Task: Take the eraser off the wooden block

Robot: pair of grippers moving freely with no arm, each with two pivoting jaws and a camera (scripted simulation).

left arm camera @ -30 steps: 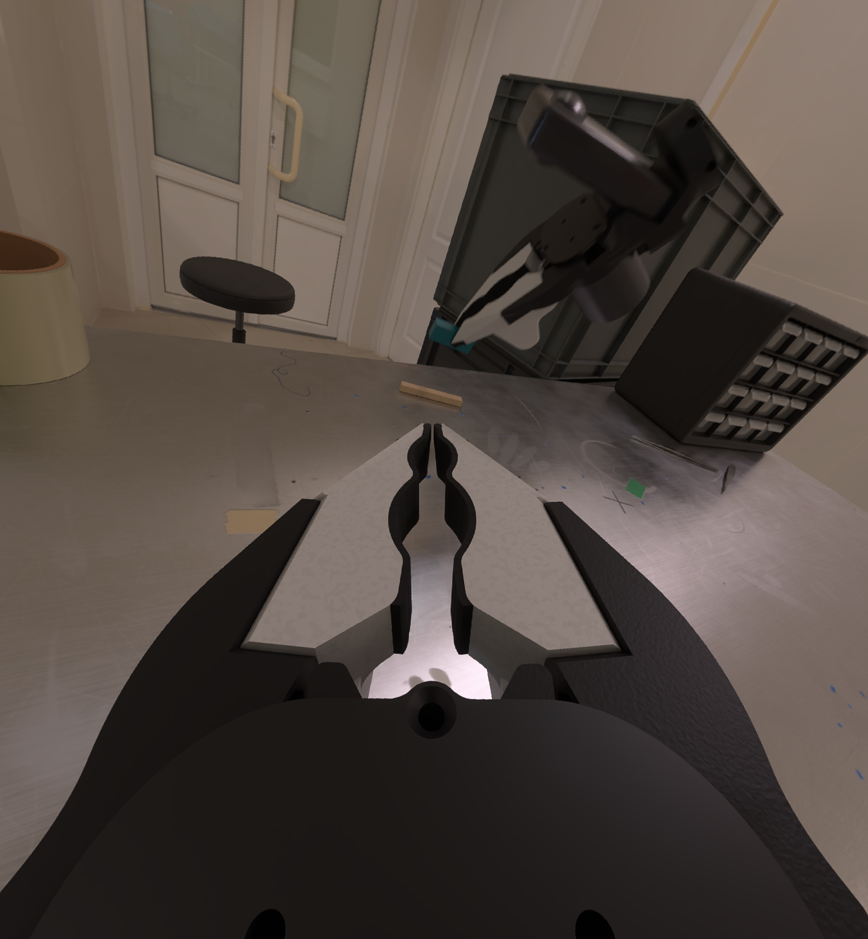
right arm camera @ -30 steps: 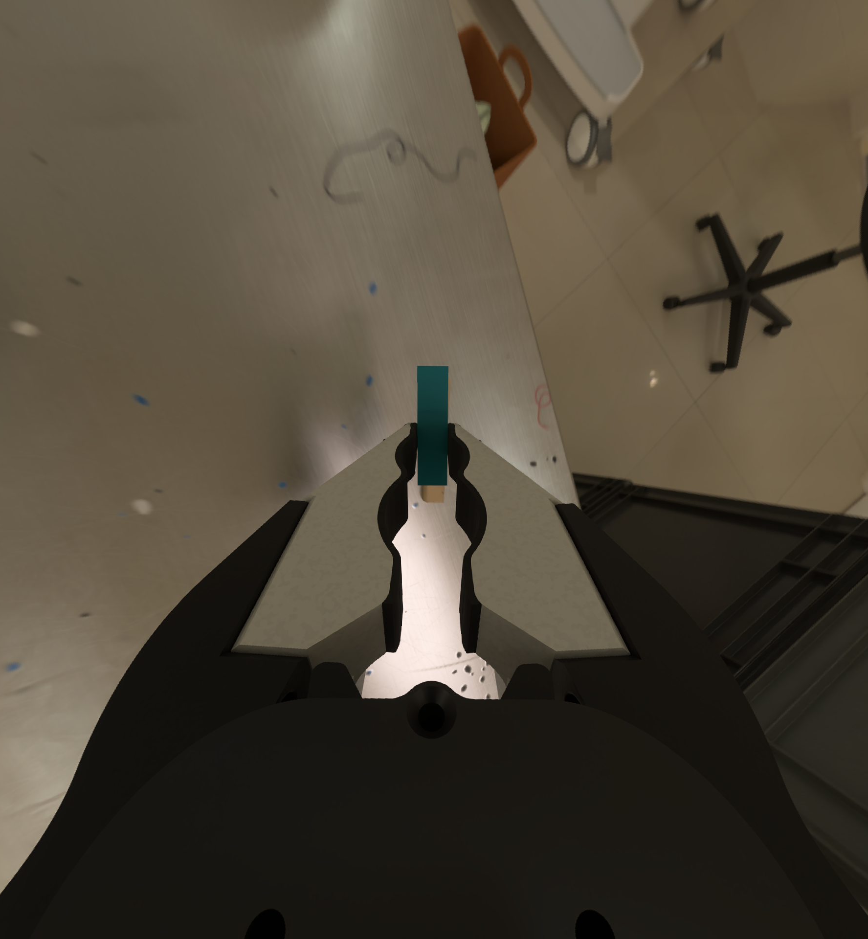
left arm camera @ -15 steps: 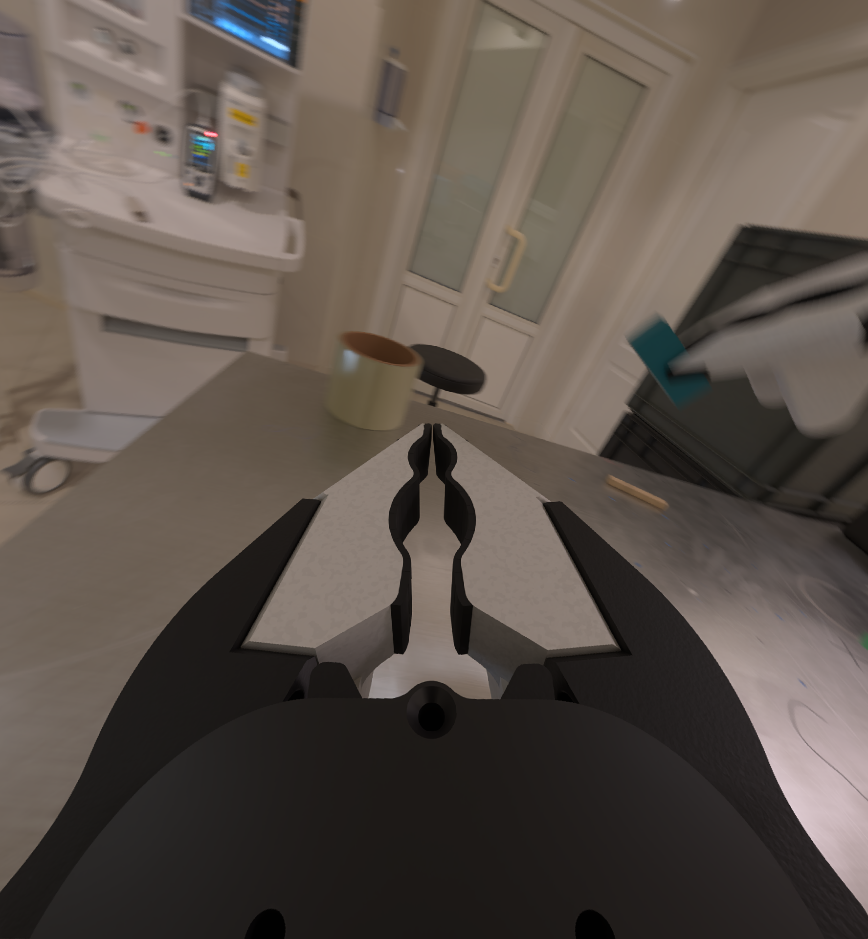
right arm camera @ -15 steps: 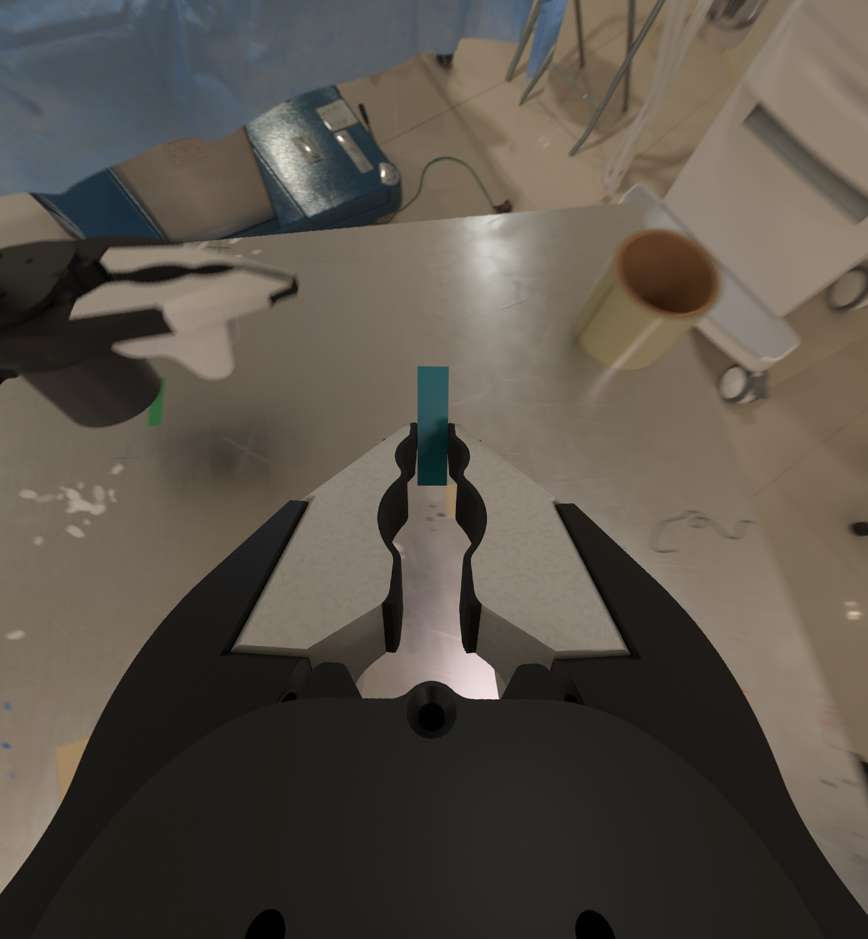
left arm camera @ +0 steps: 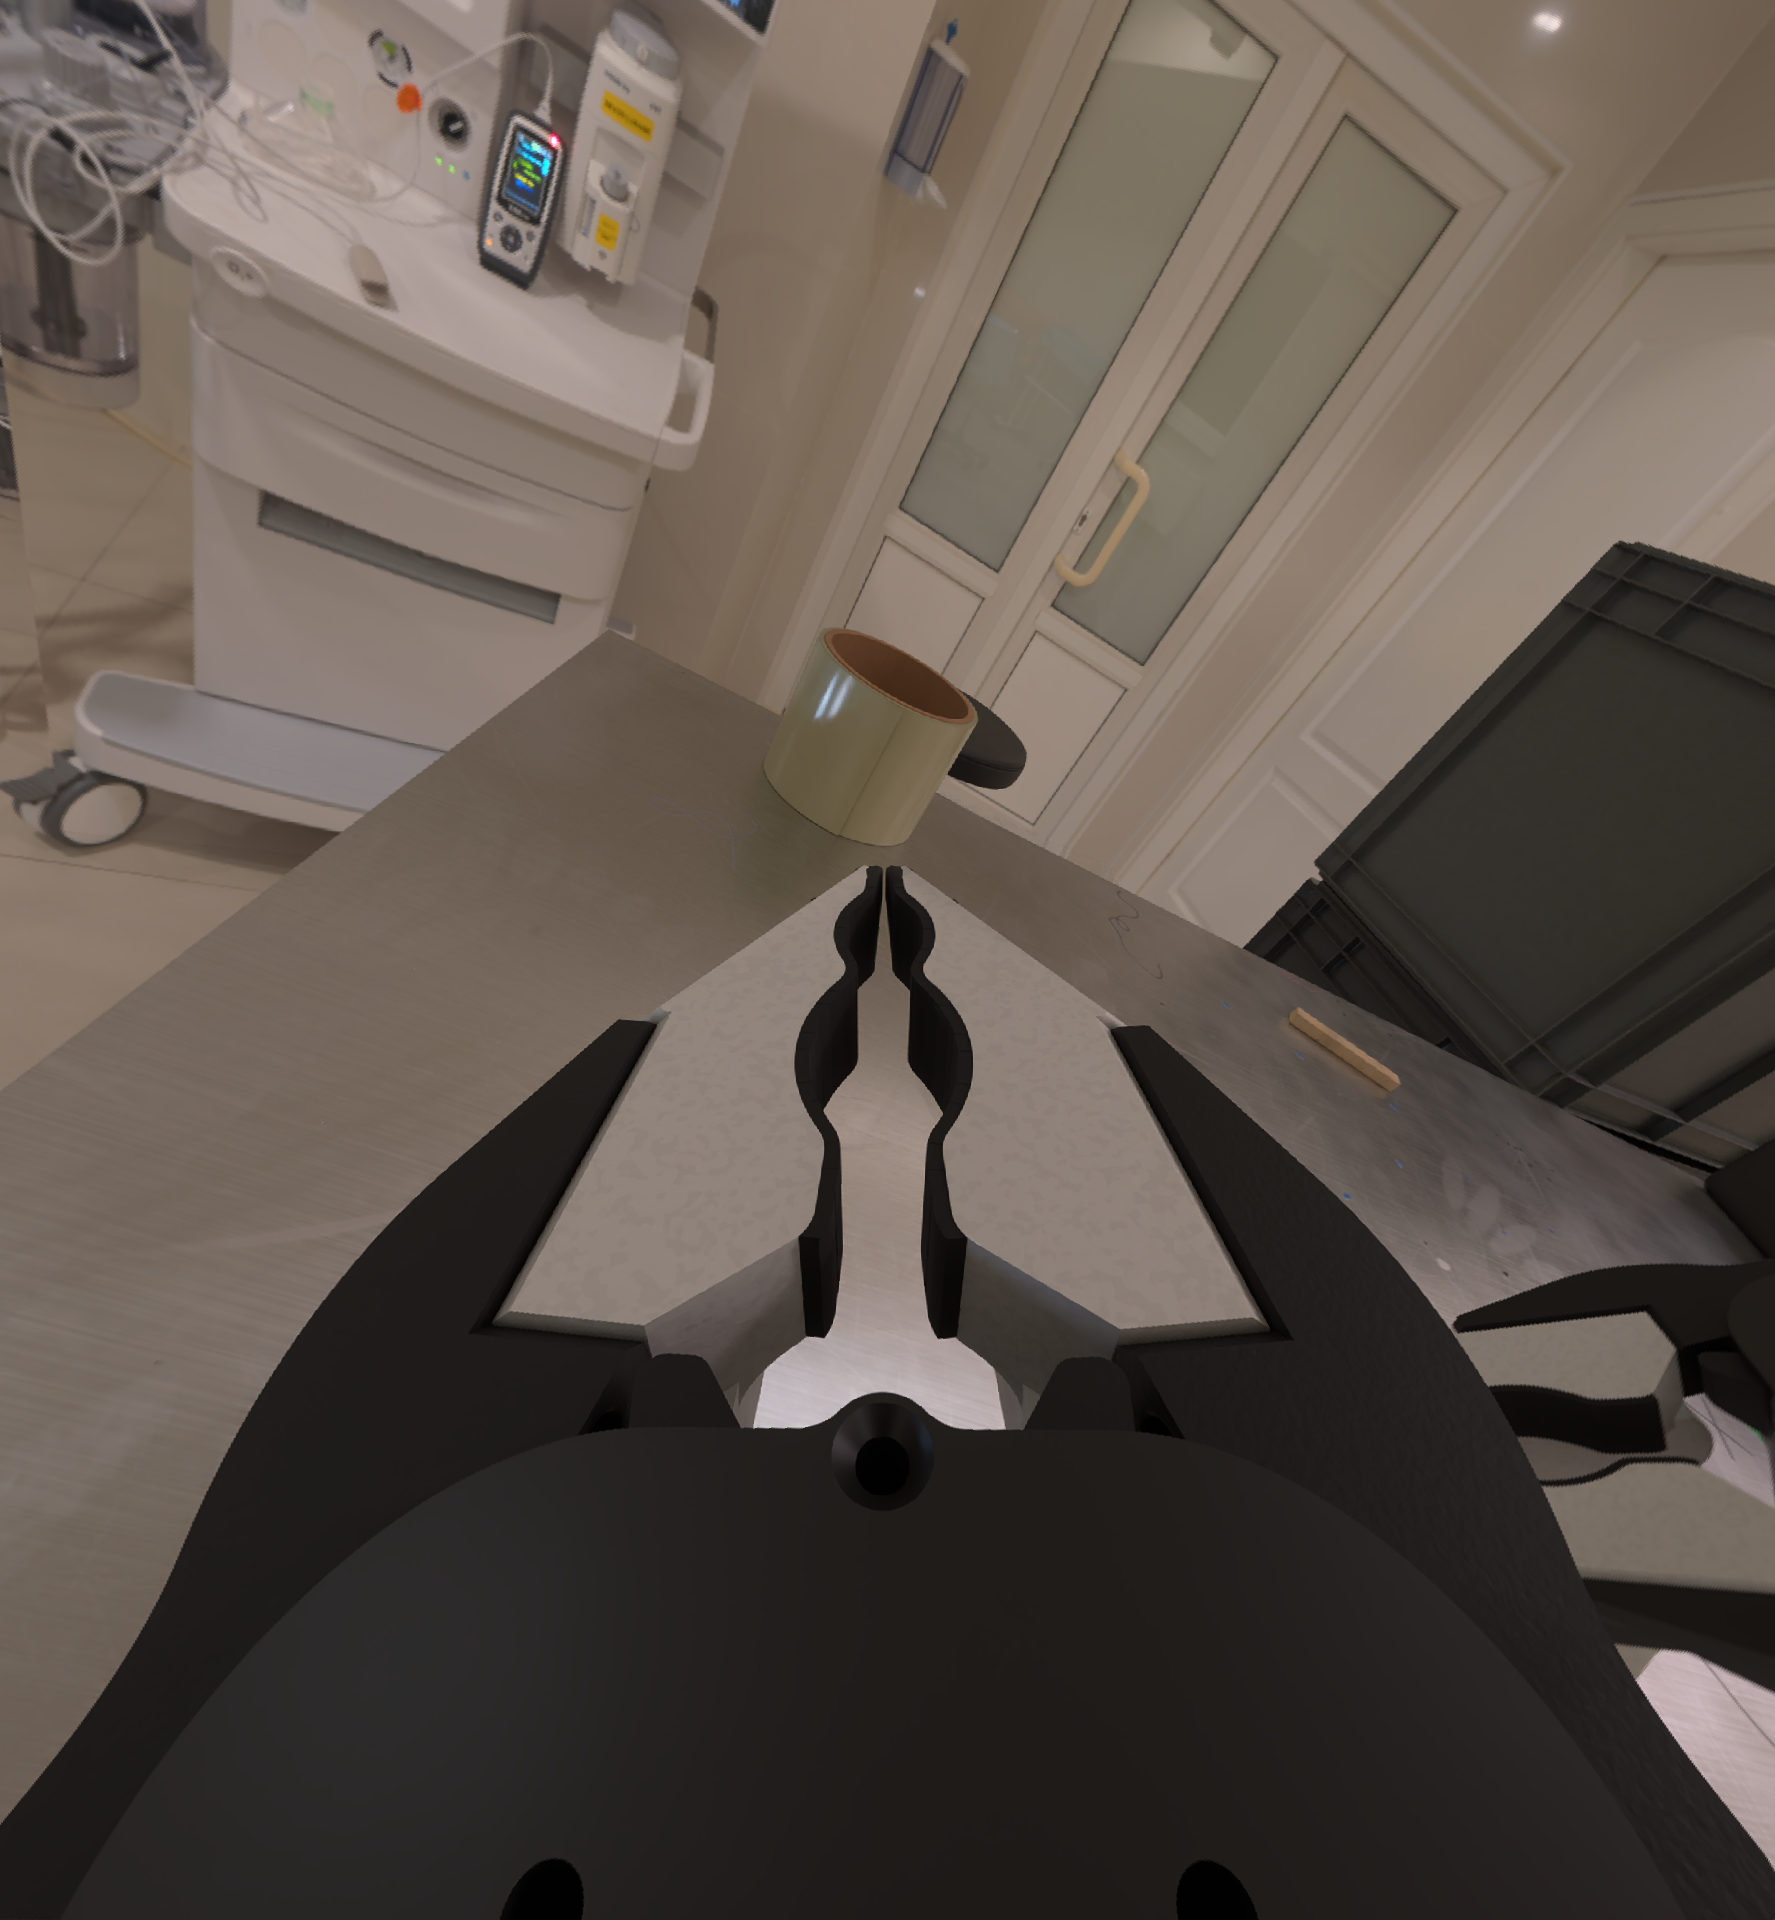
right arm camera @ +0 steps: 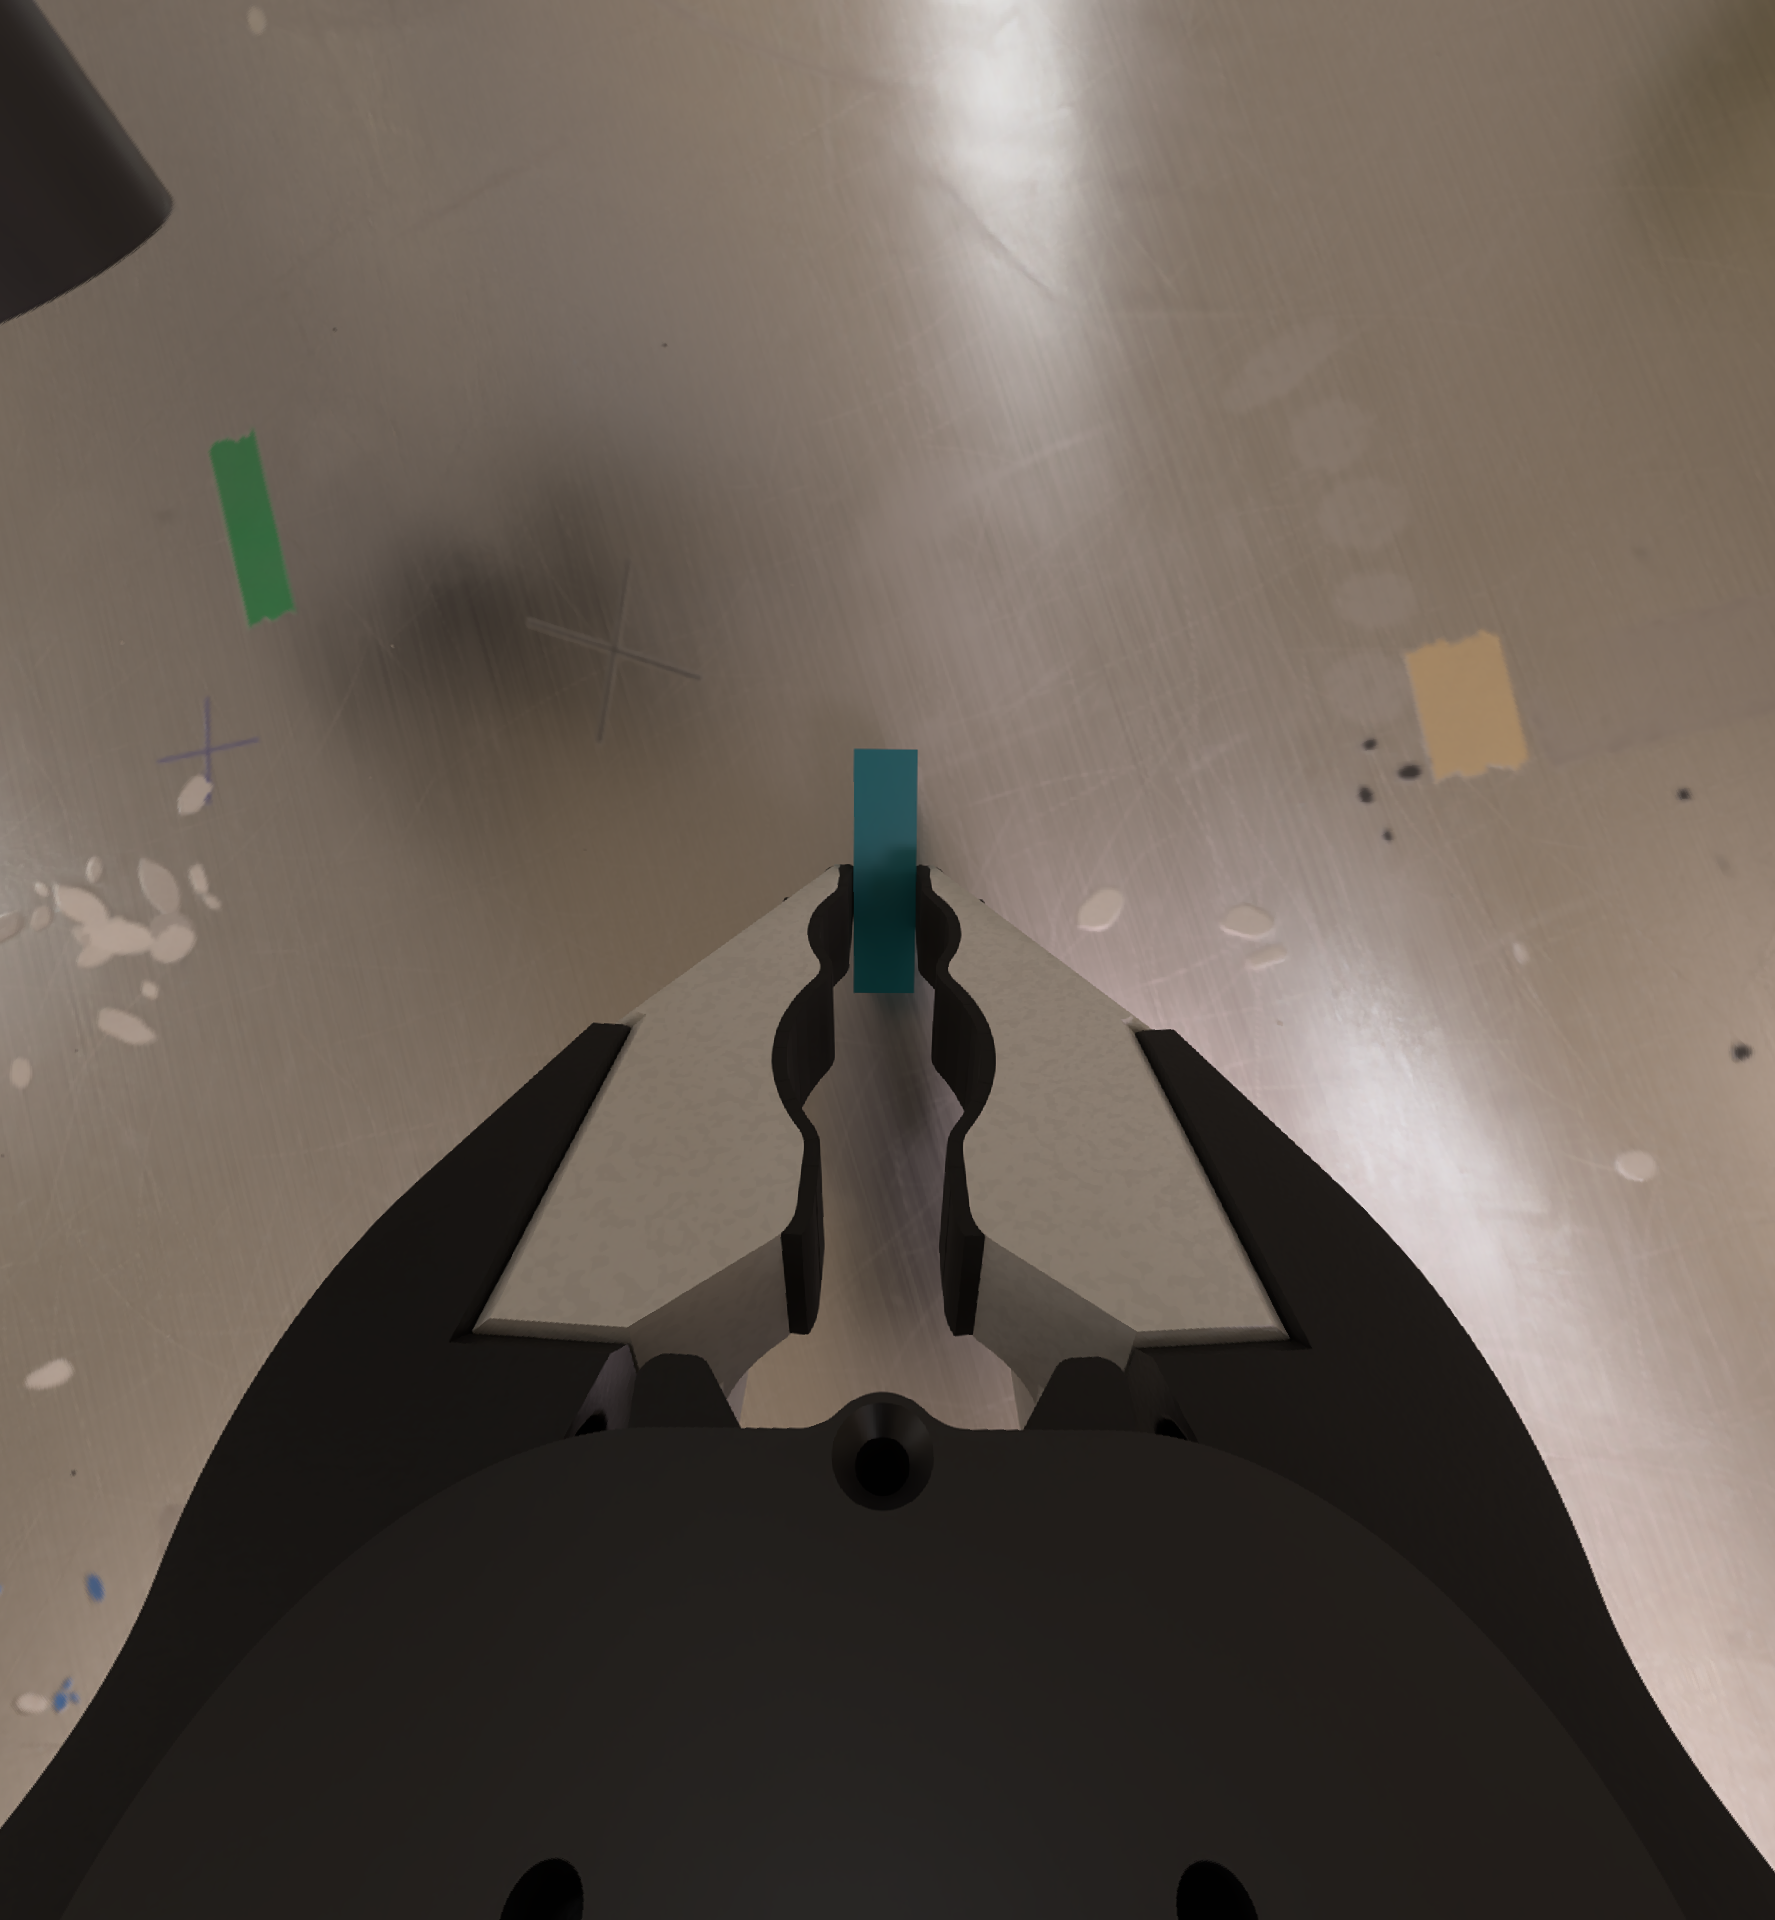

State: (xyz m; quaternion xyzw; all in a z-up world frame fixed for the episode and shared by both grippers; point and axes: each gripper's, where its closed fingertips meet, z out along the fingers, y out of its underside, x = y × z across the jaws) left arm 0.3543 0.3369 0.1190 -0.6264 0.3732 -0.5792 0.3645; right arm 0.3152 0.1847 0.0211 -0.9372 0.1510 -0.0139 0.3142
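The right gripper (right arm camera: pixel 884 873) points down at the worktop (right arm camera: pixel 1122 436), its fingers pinching the teal eraser (right arm camera: pixel 884 821), presumably to set it down. The wooden block (left arm camera: pixel 1343 1050) lies bare at three o'clock of the left gripper (left arm camera: pixel 884 873), whose fingers are nearly touching and empty.

Around the tape roll (left arm camera: pixel 867 750) the worktop (left arm camera: pixel 363 1039) lies bare to its left; right of it, a crate (left arm camera: pixel 1600 831) walls the far edge.
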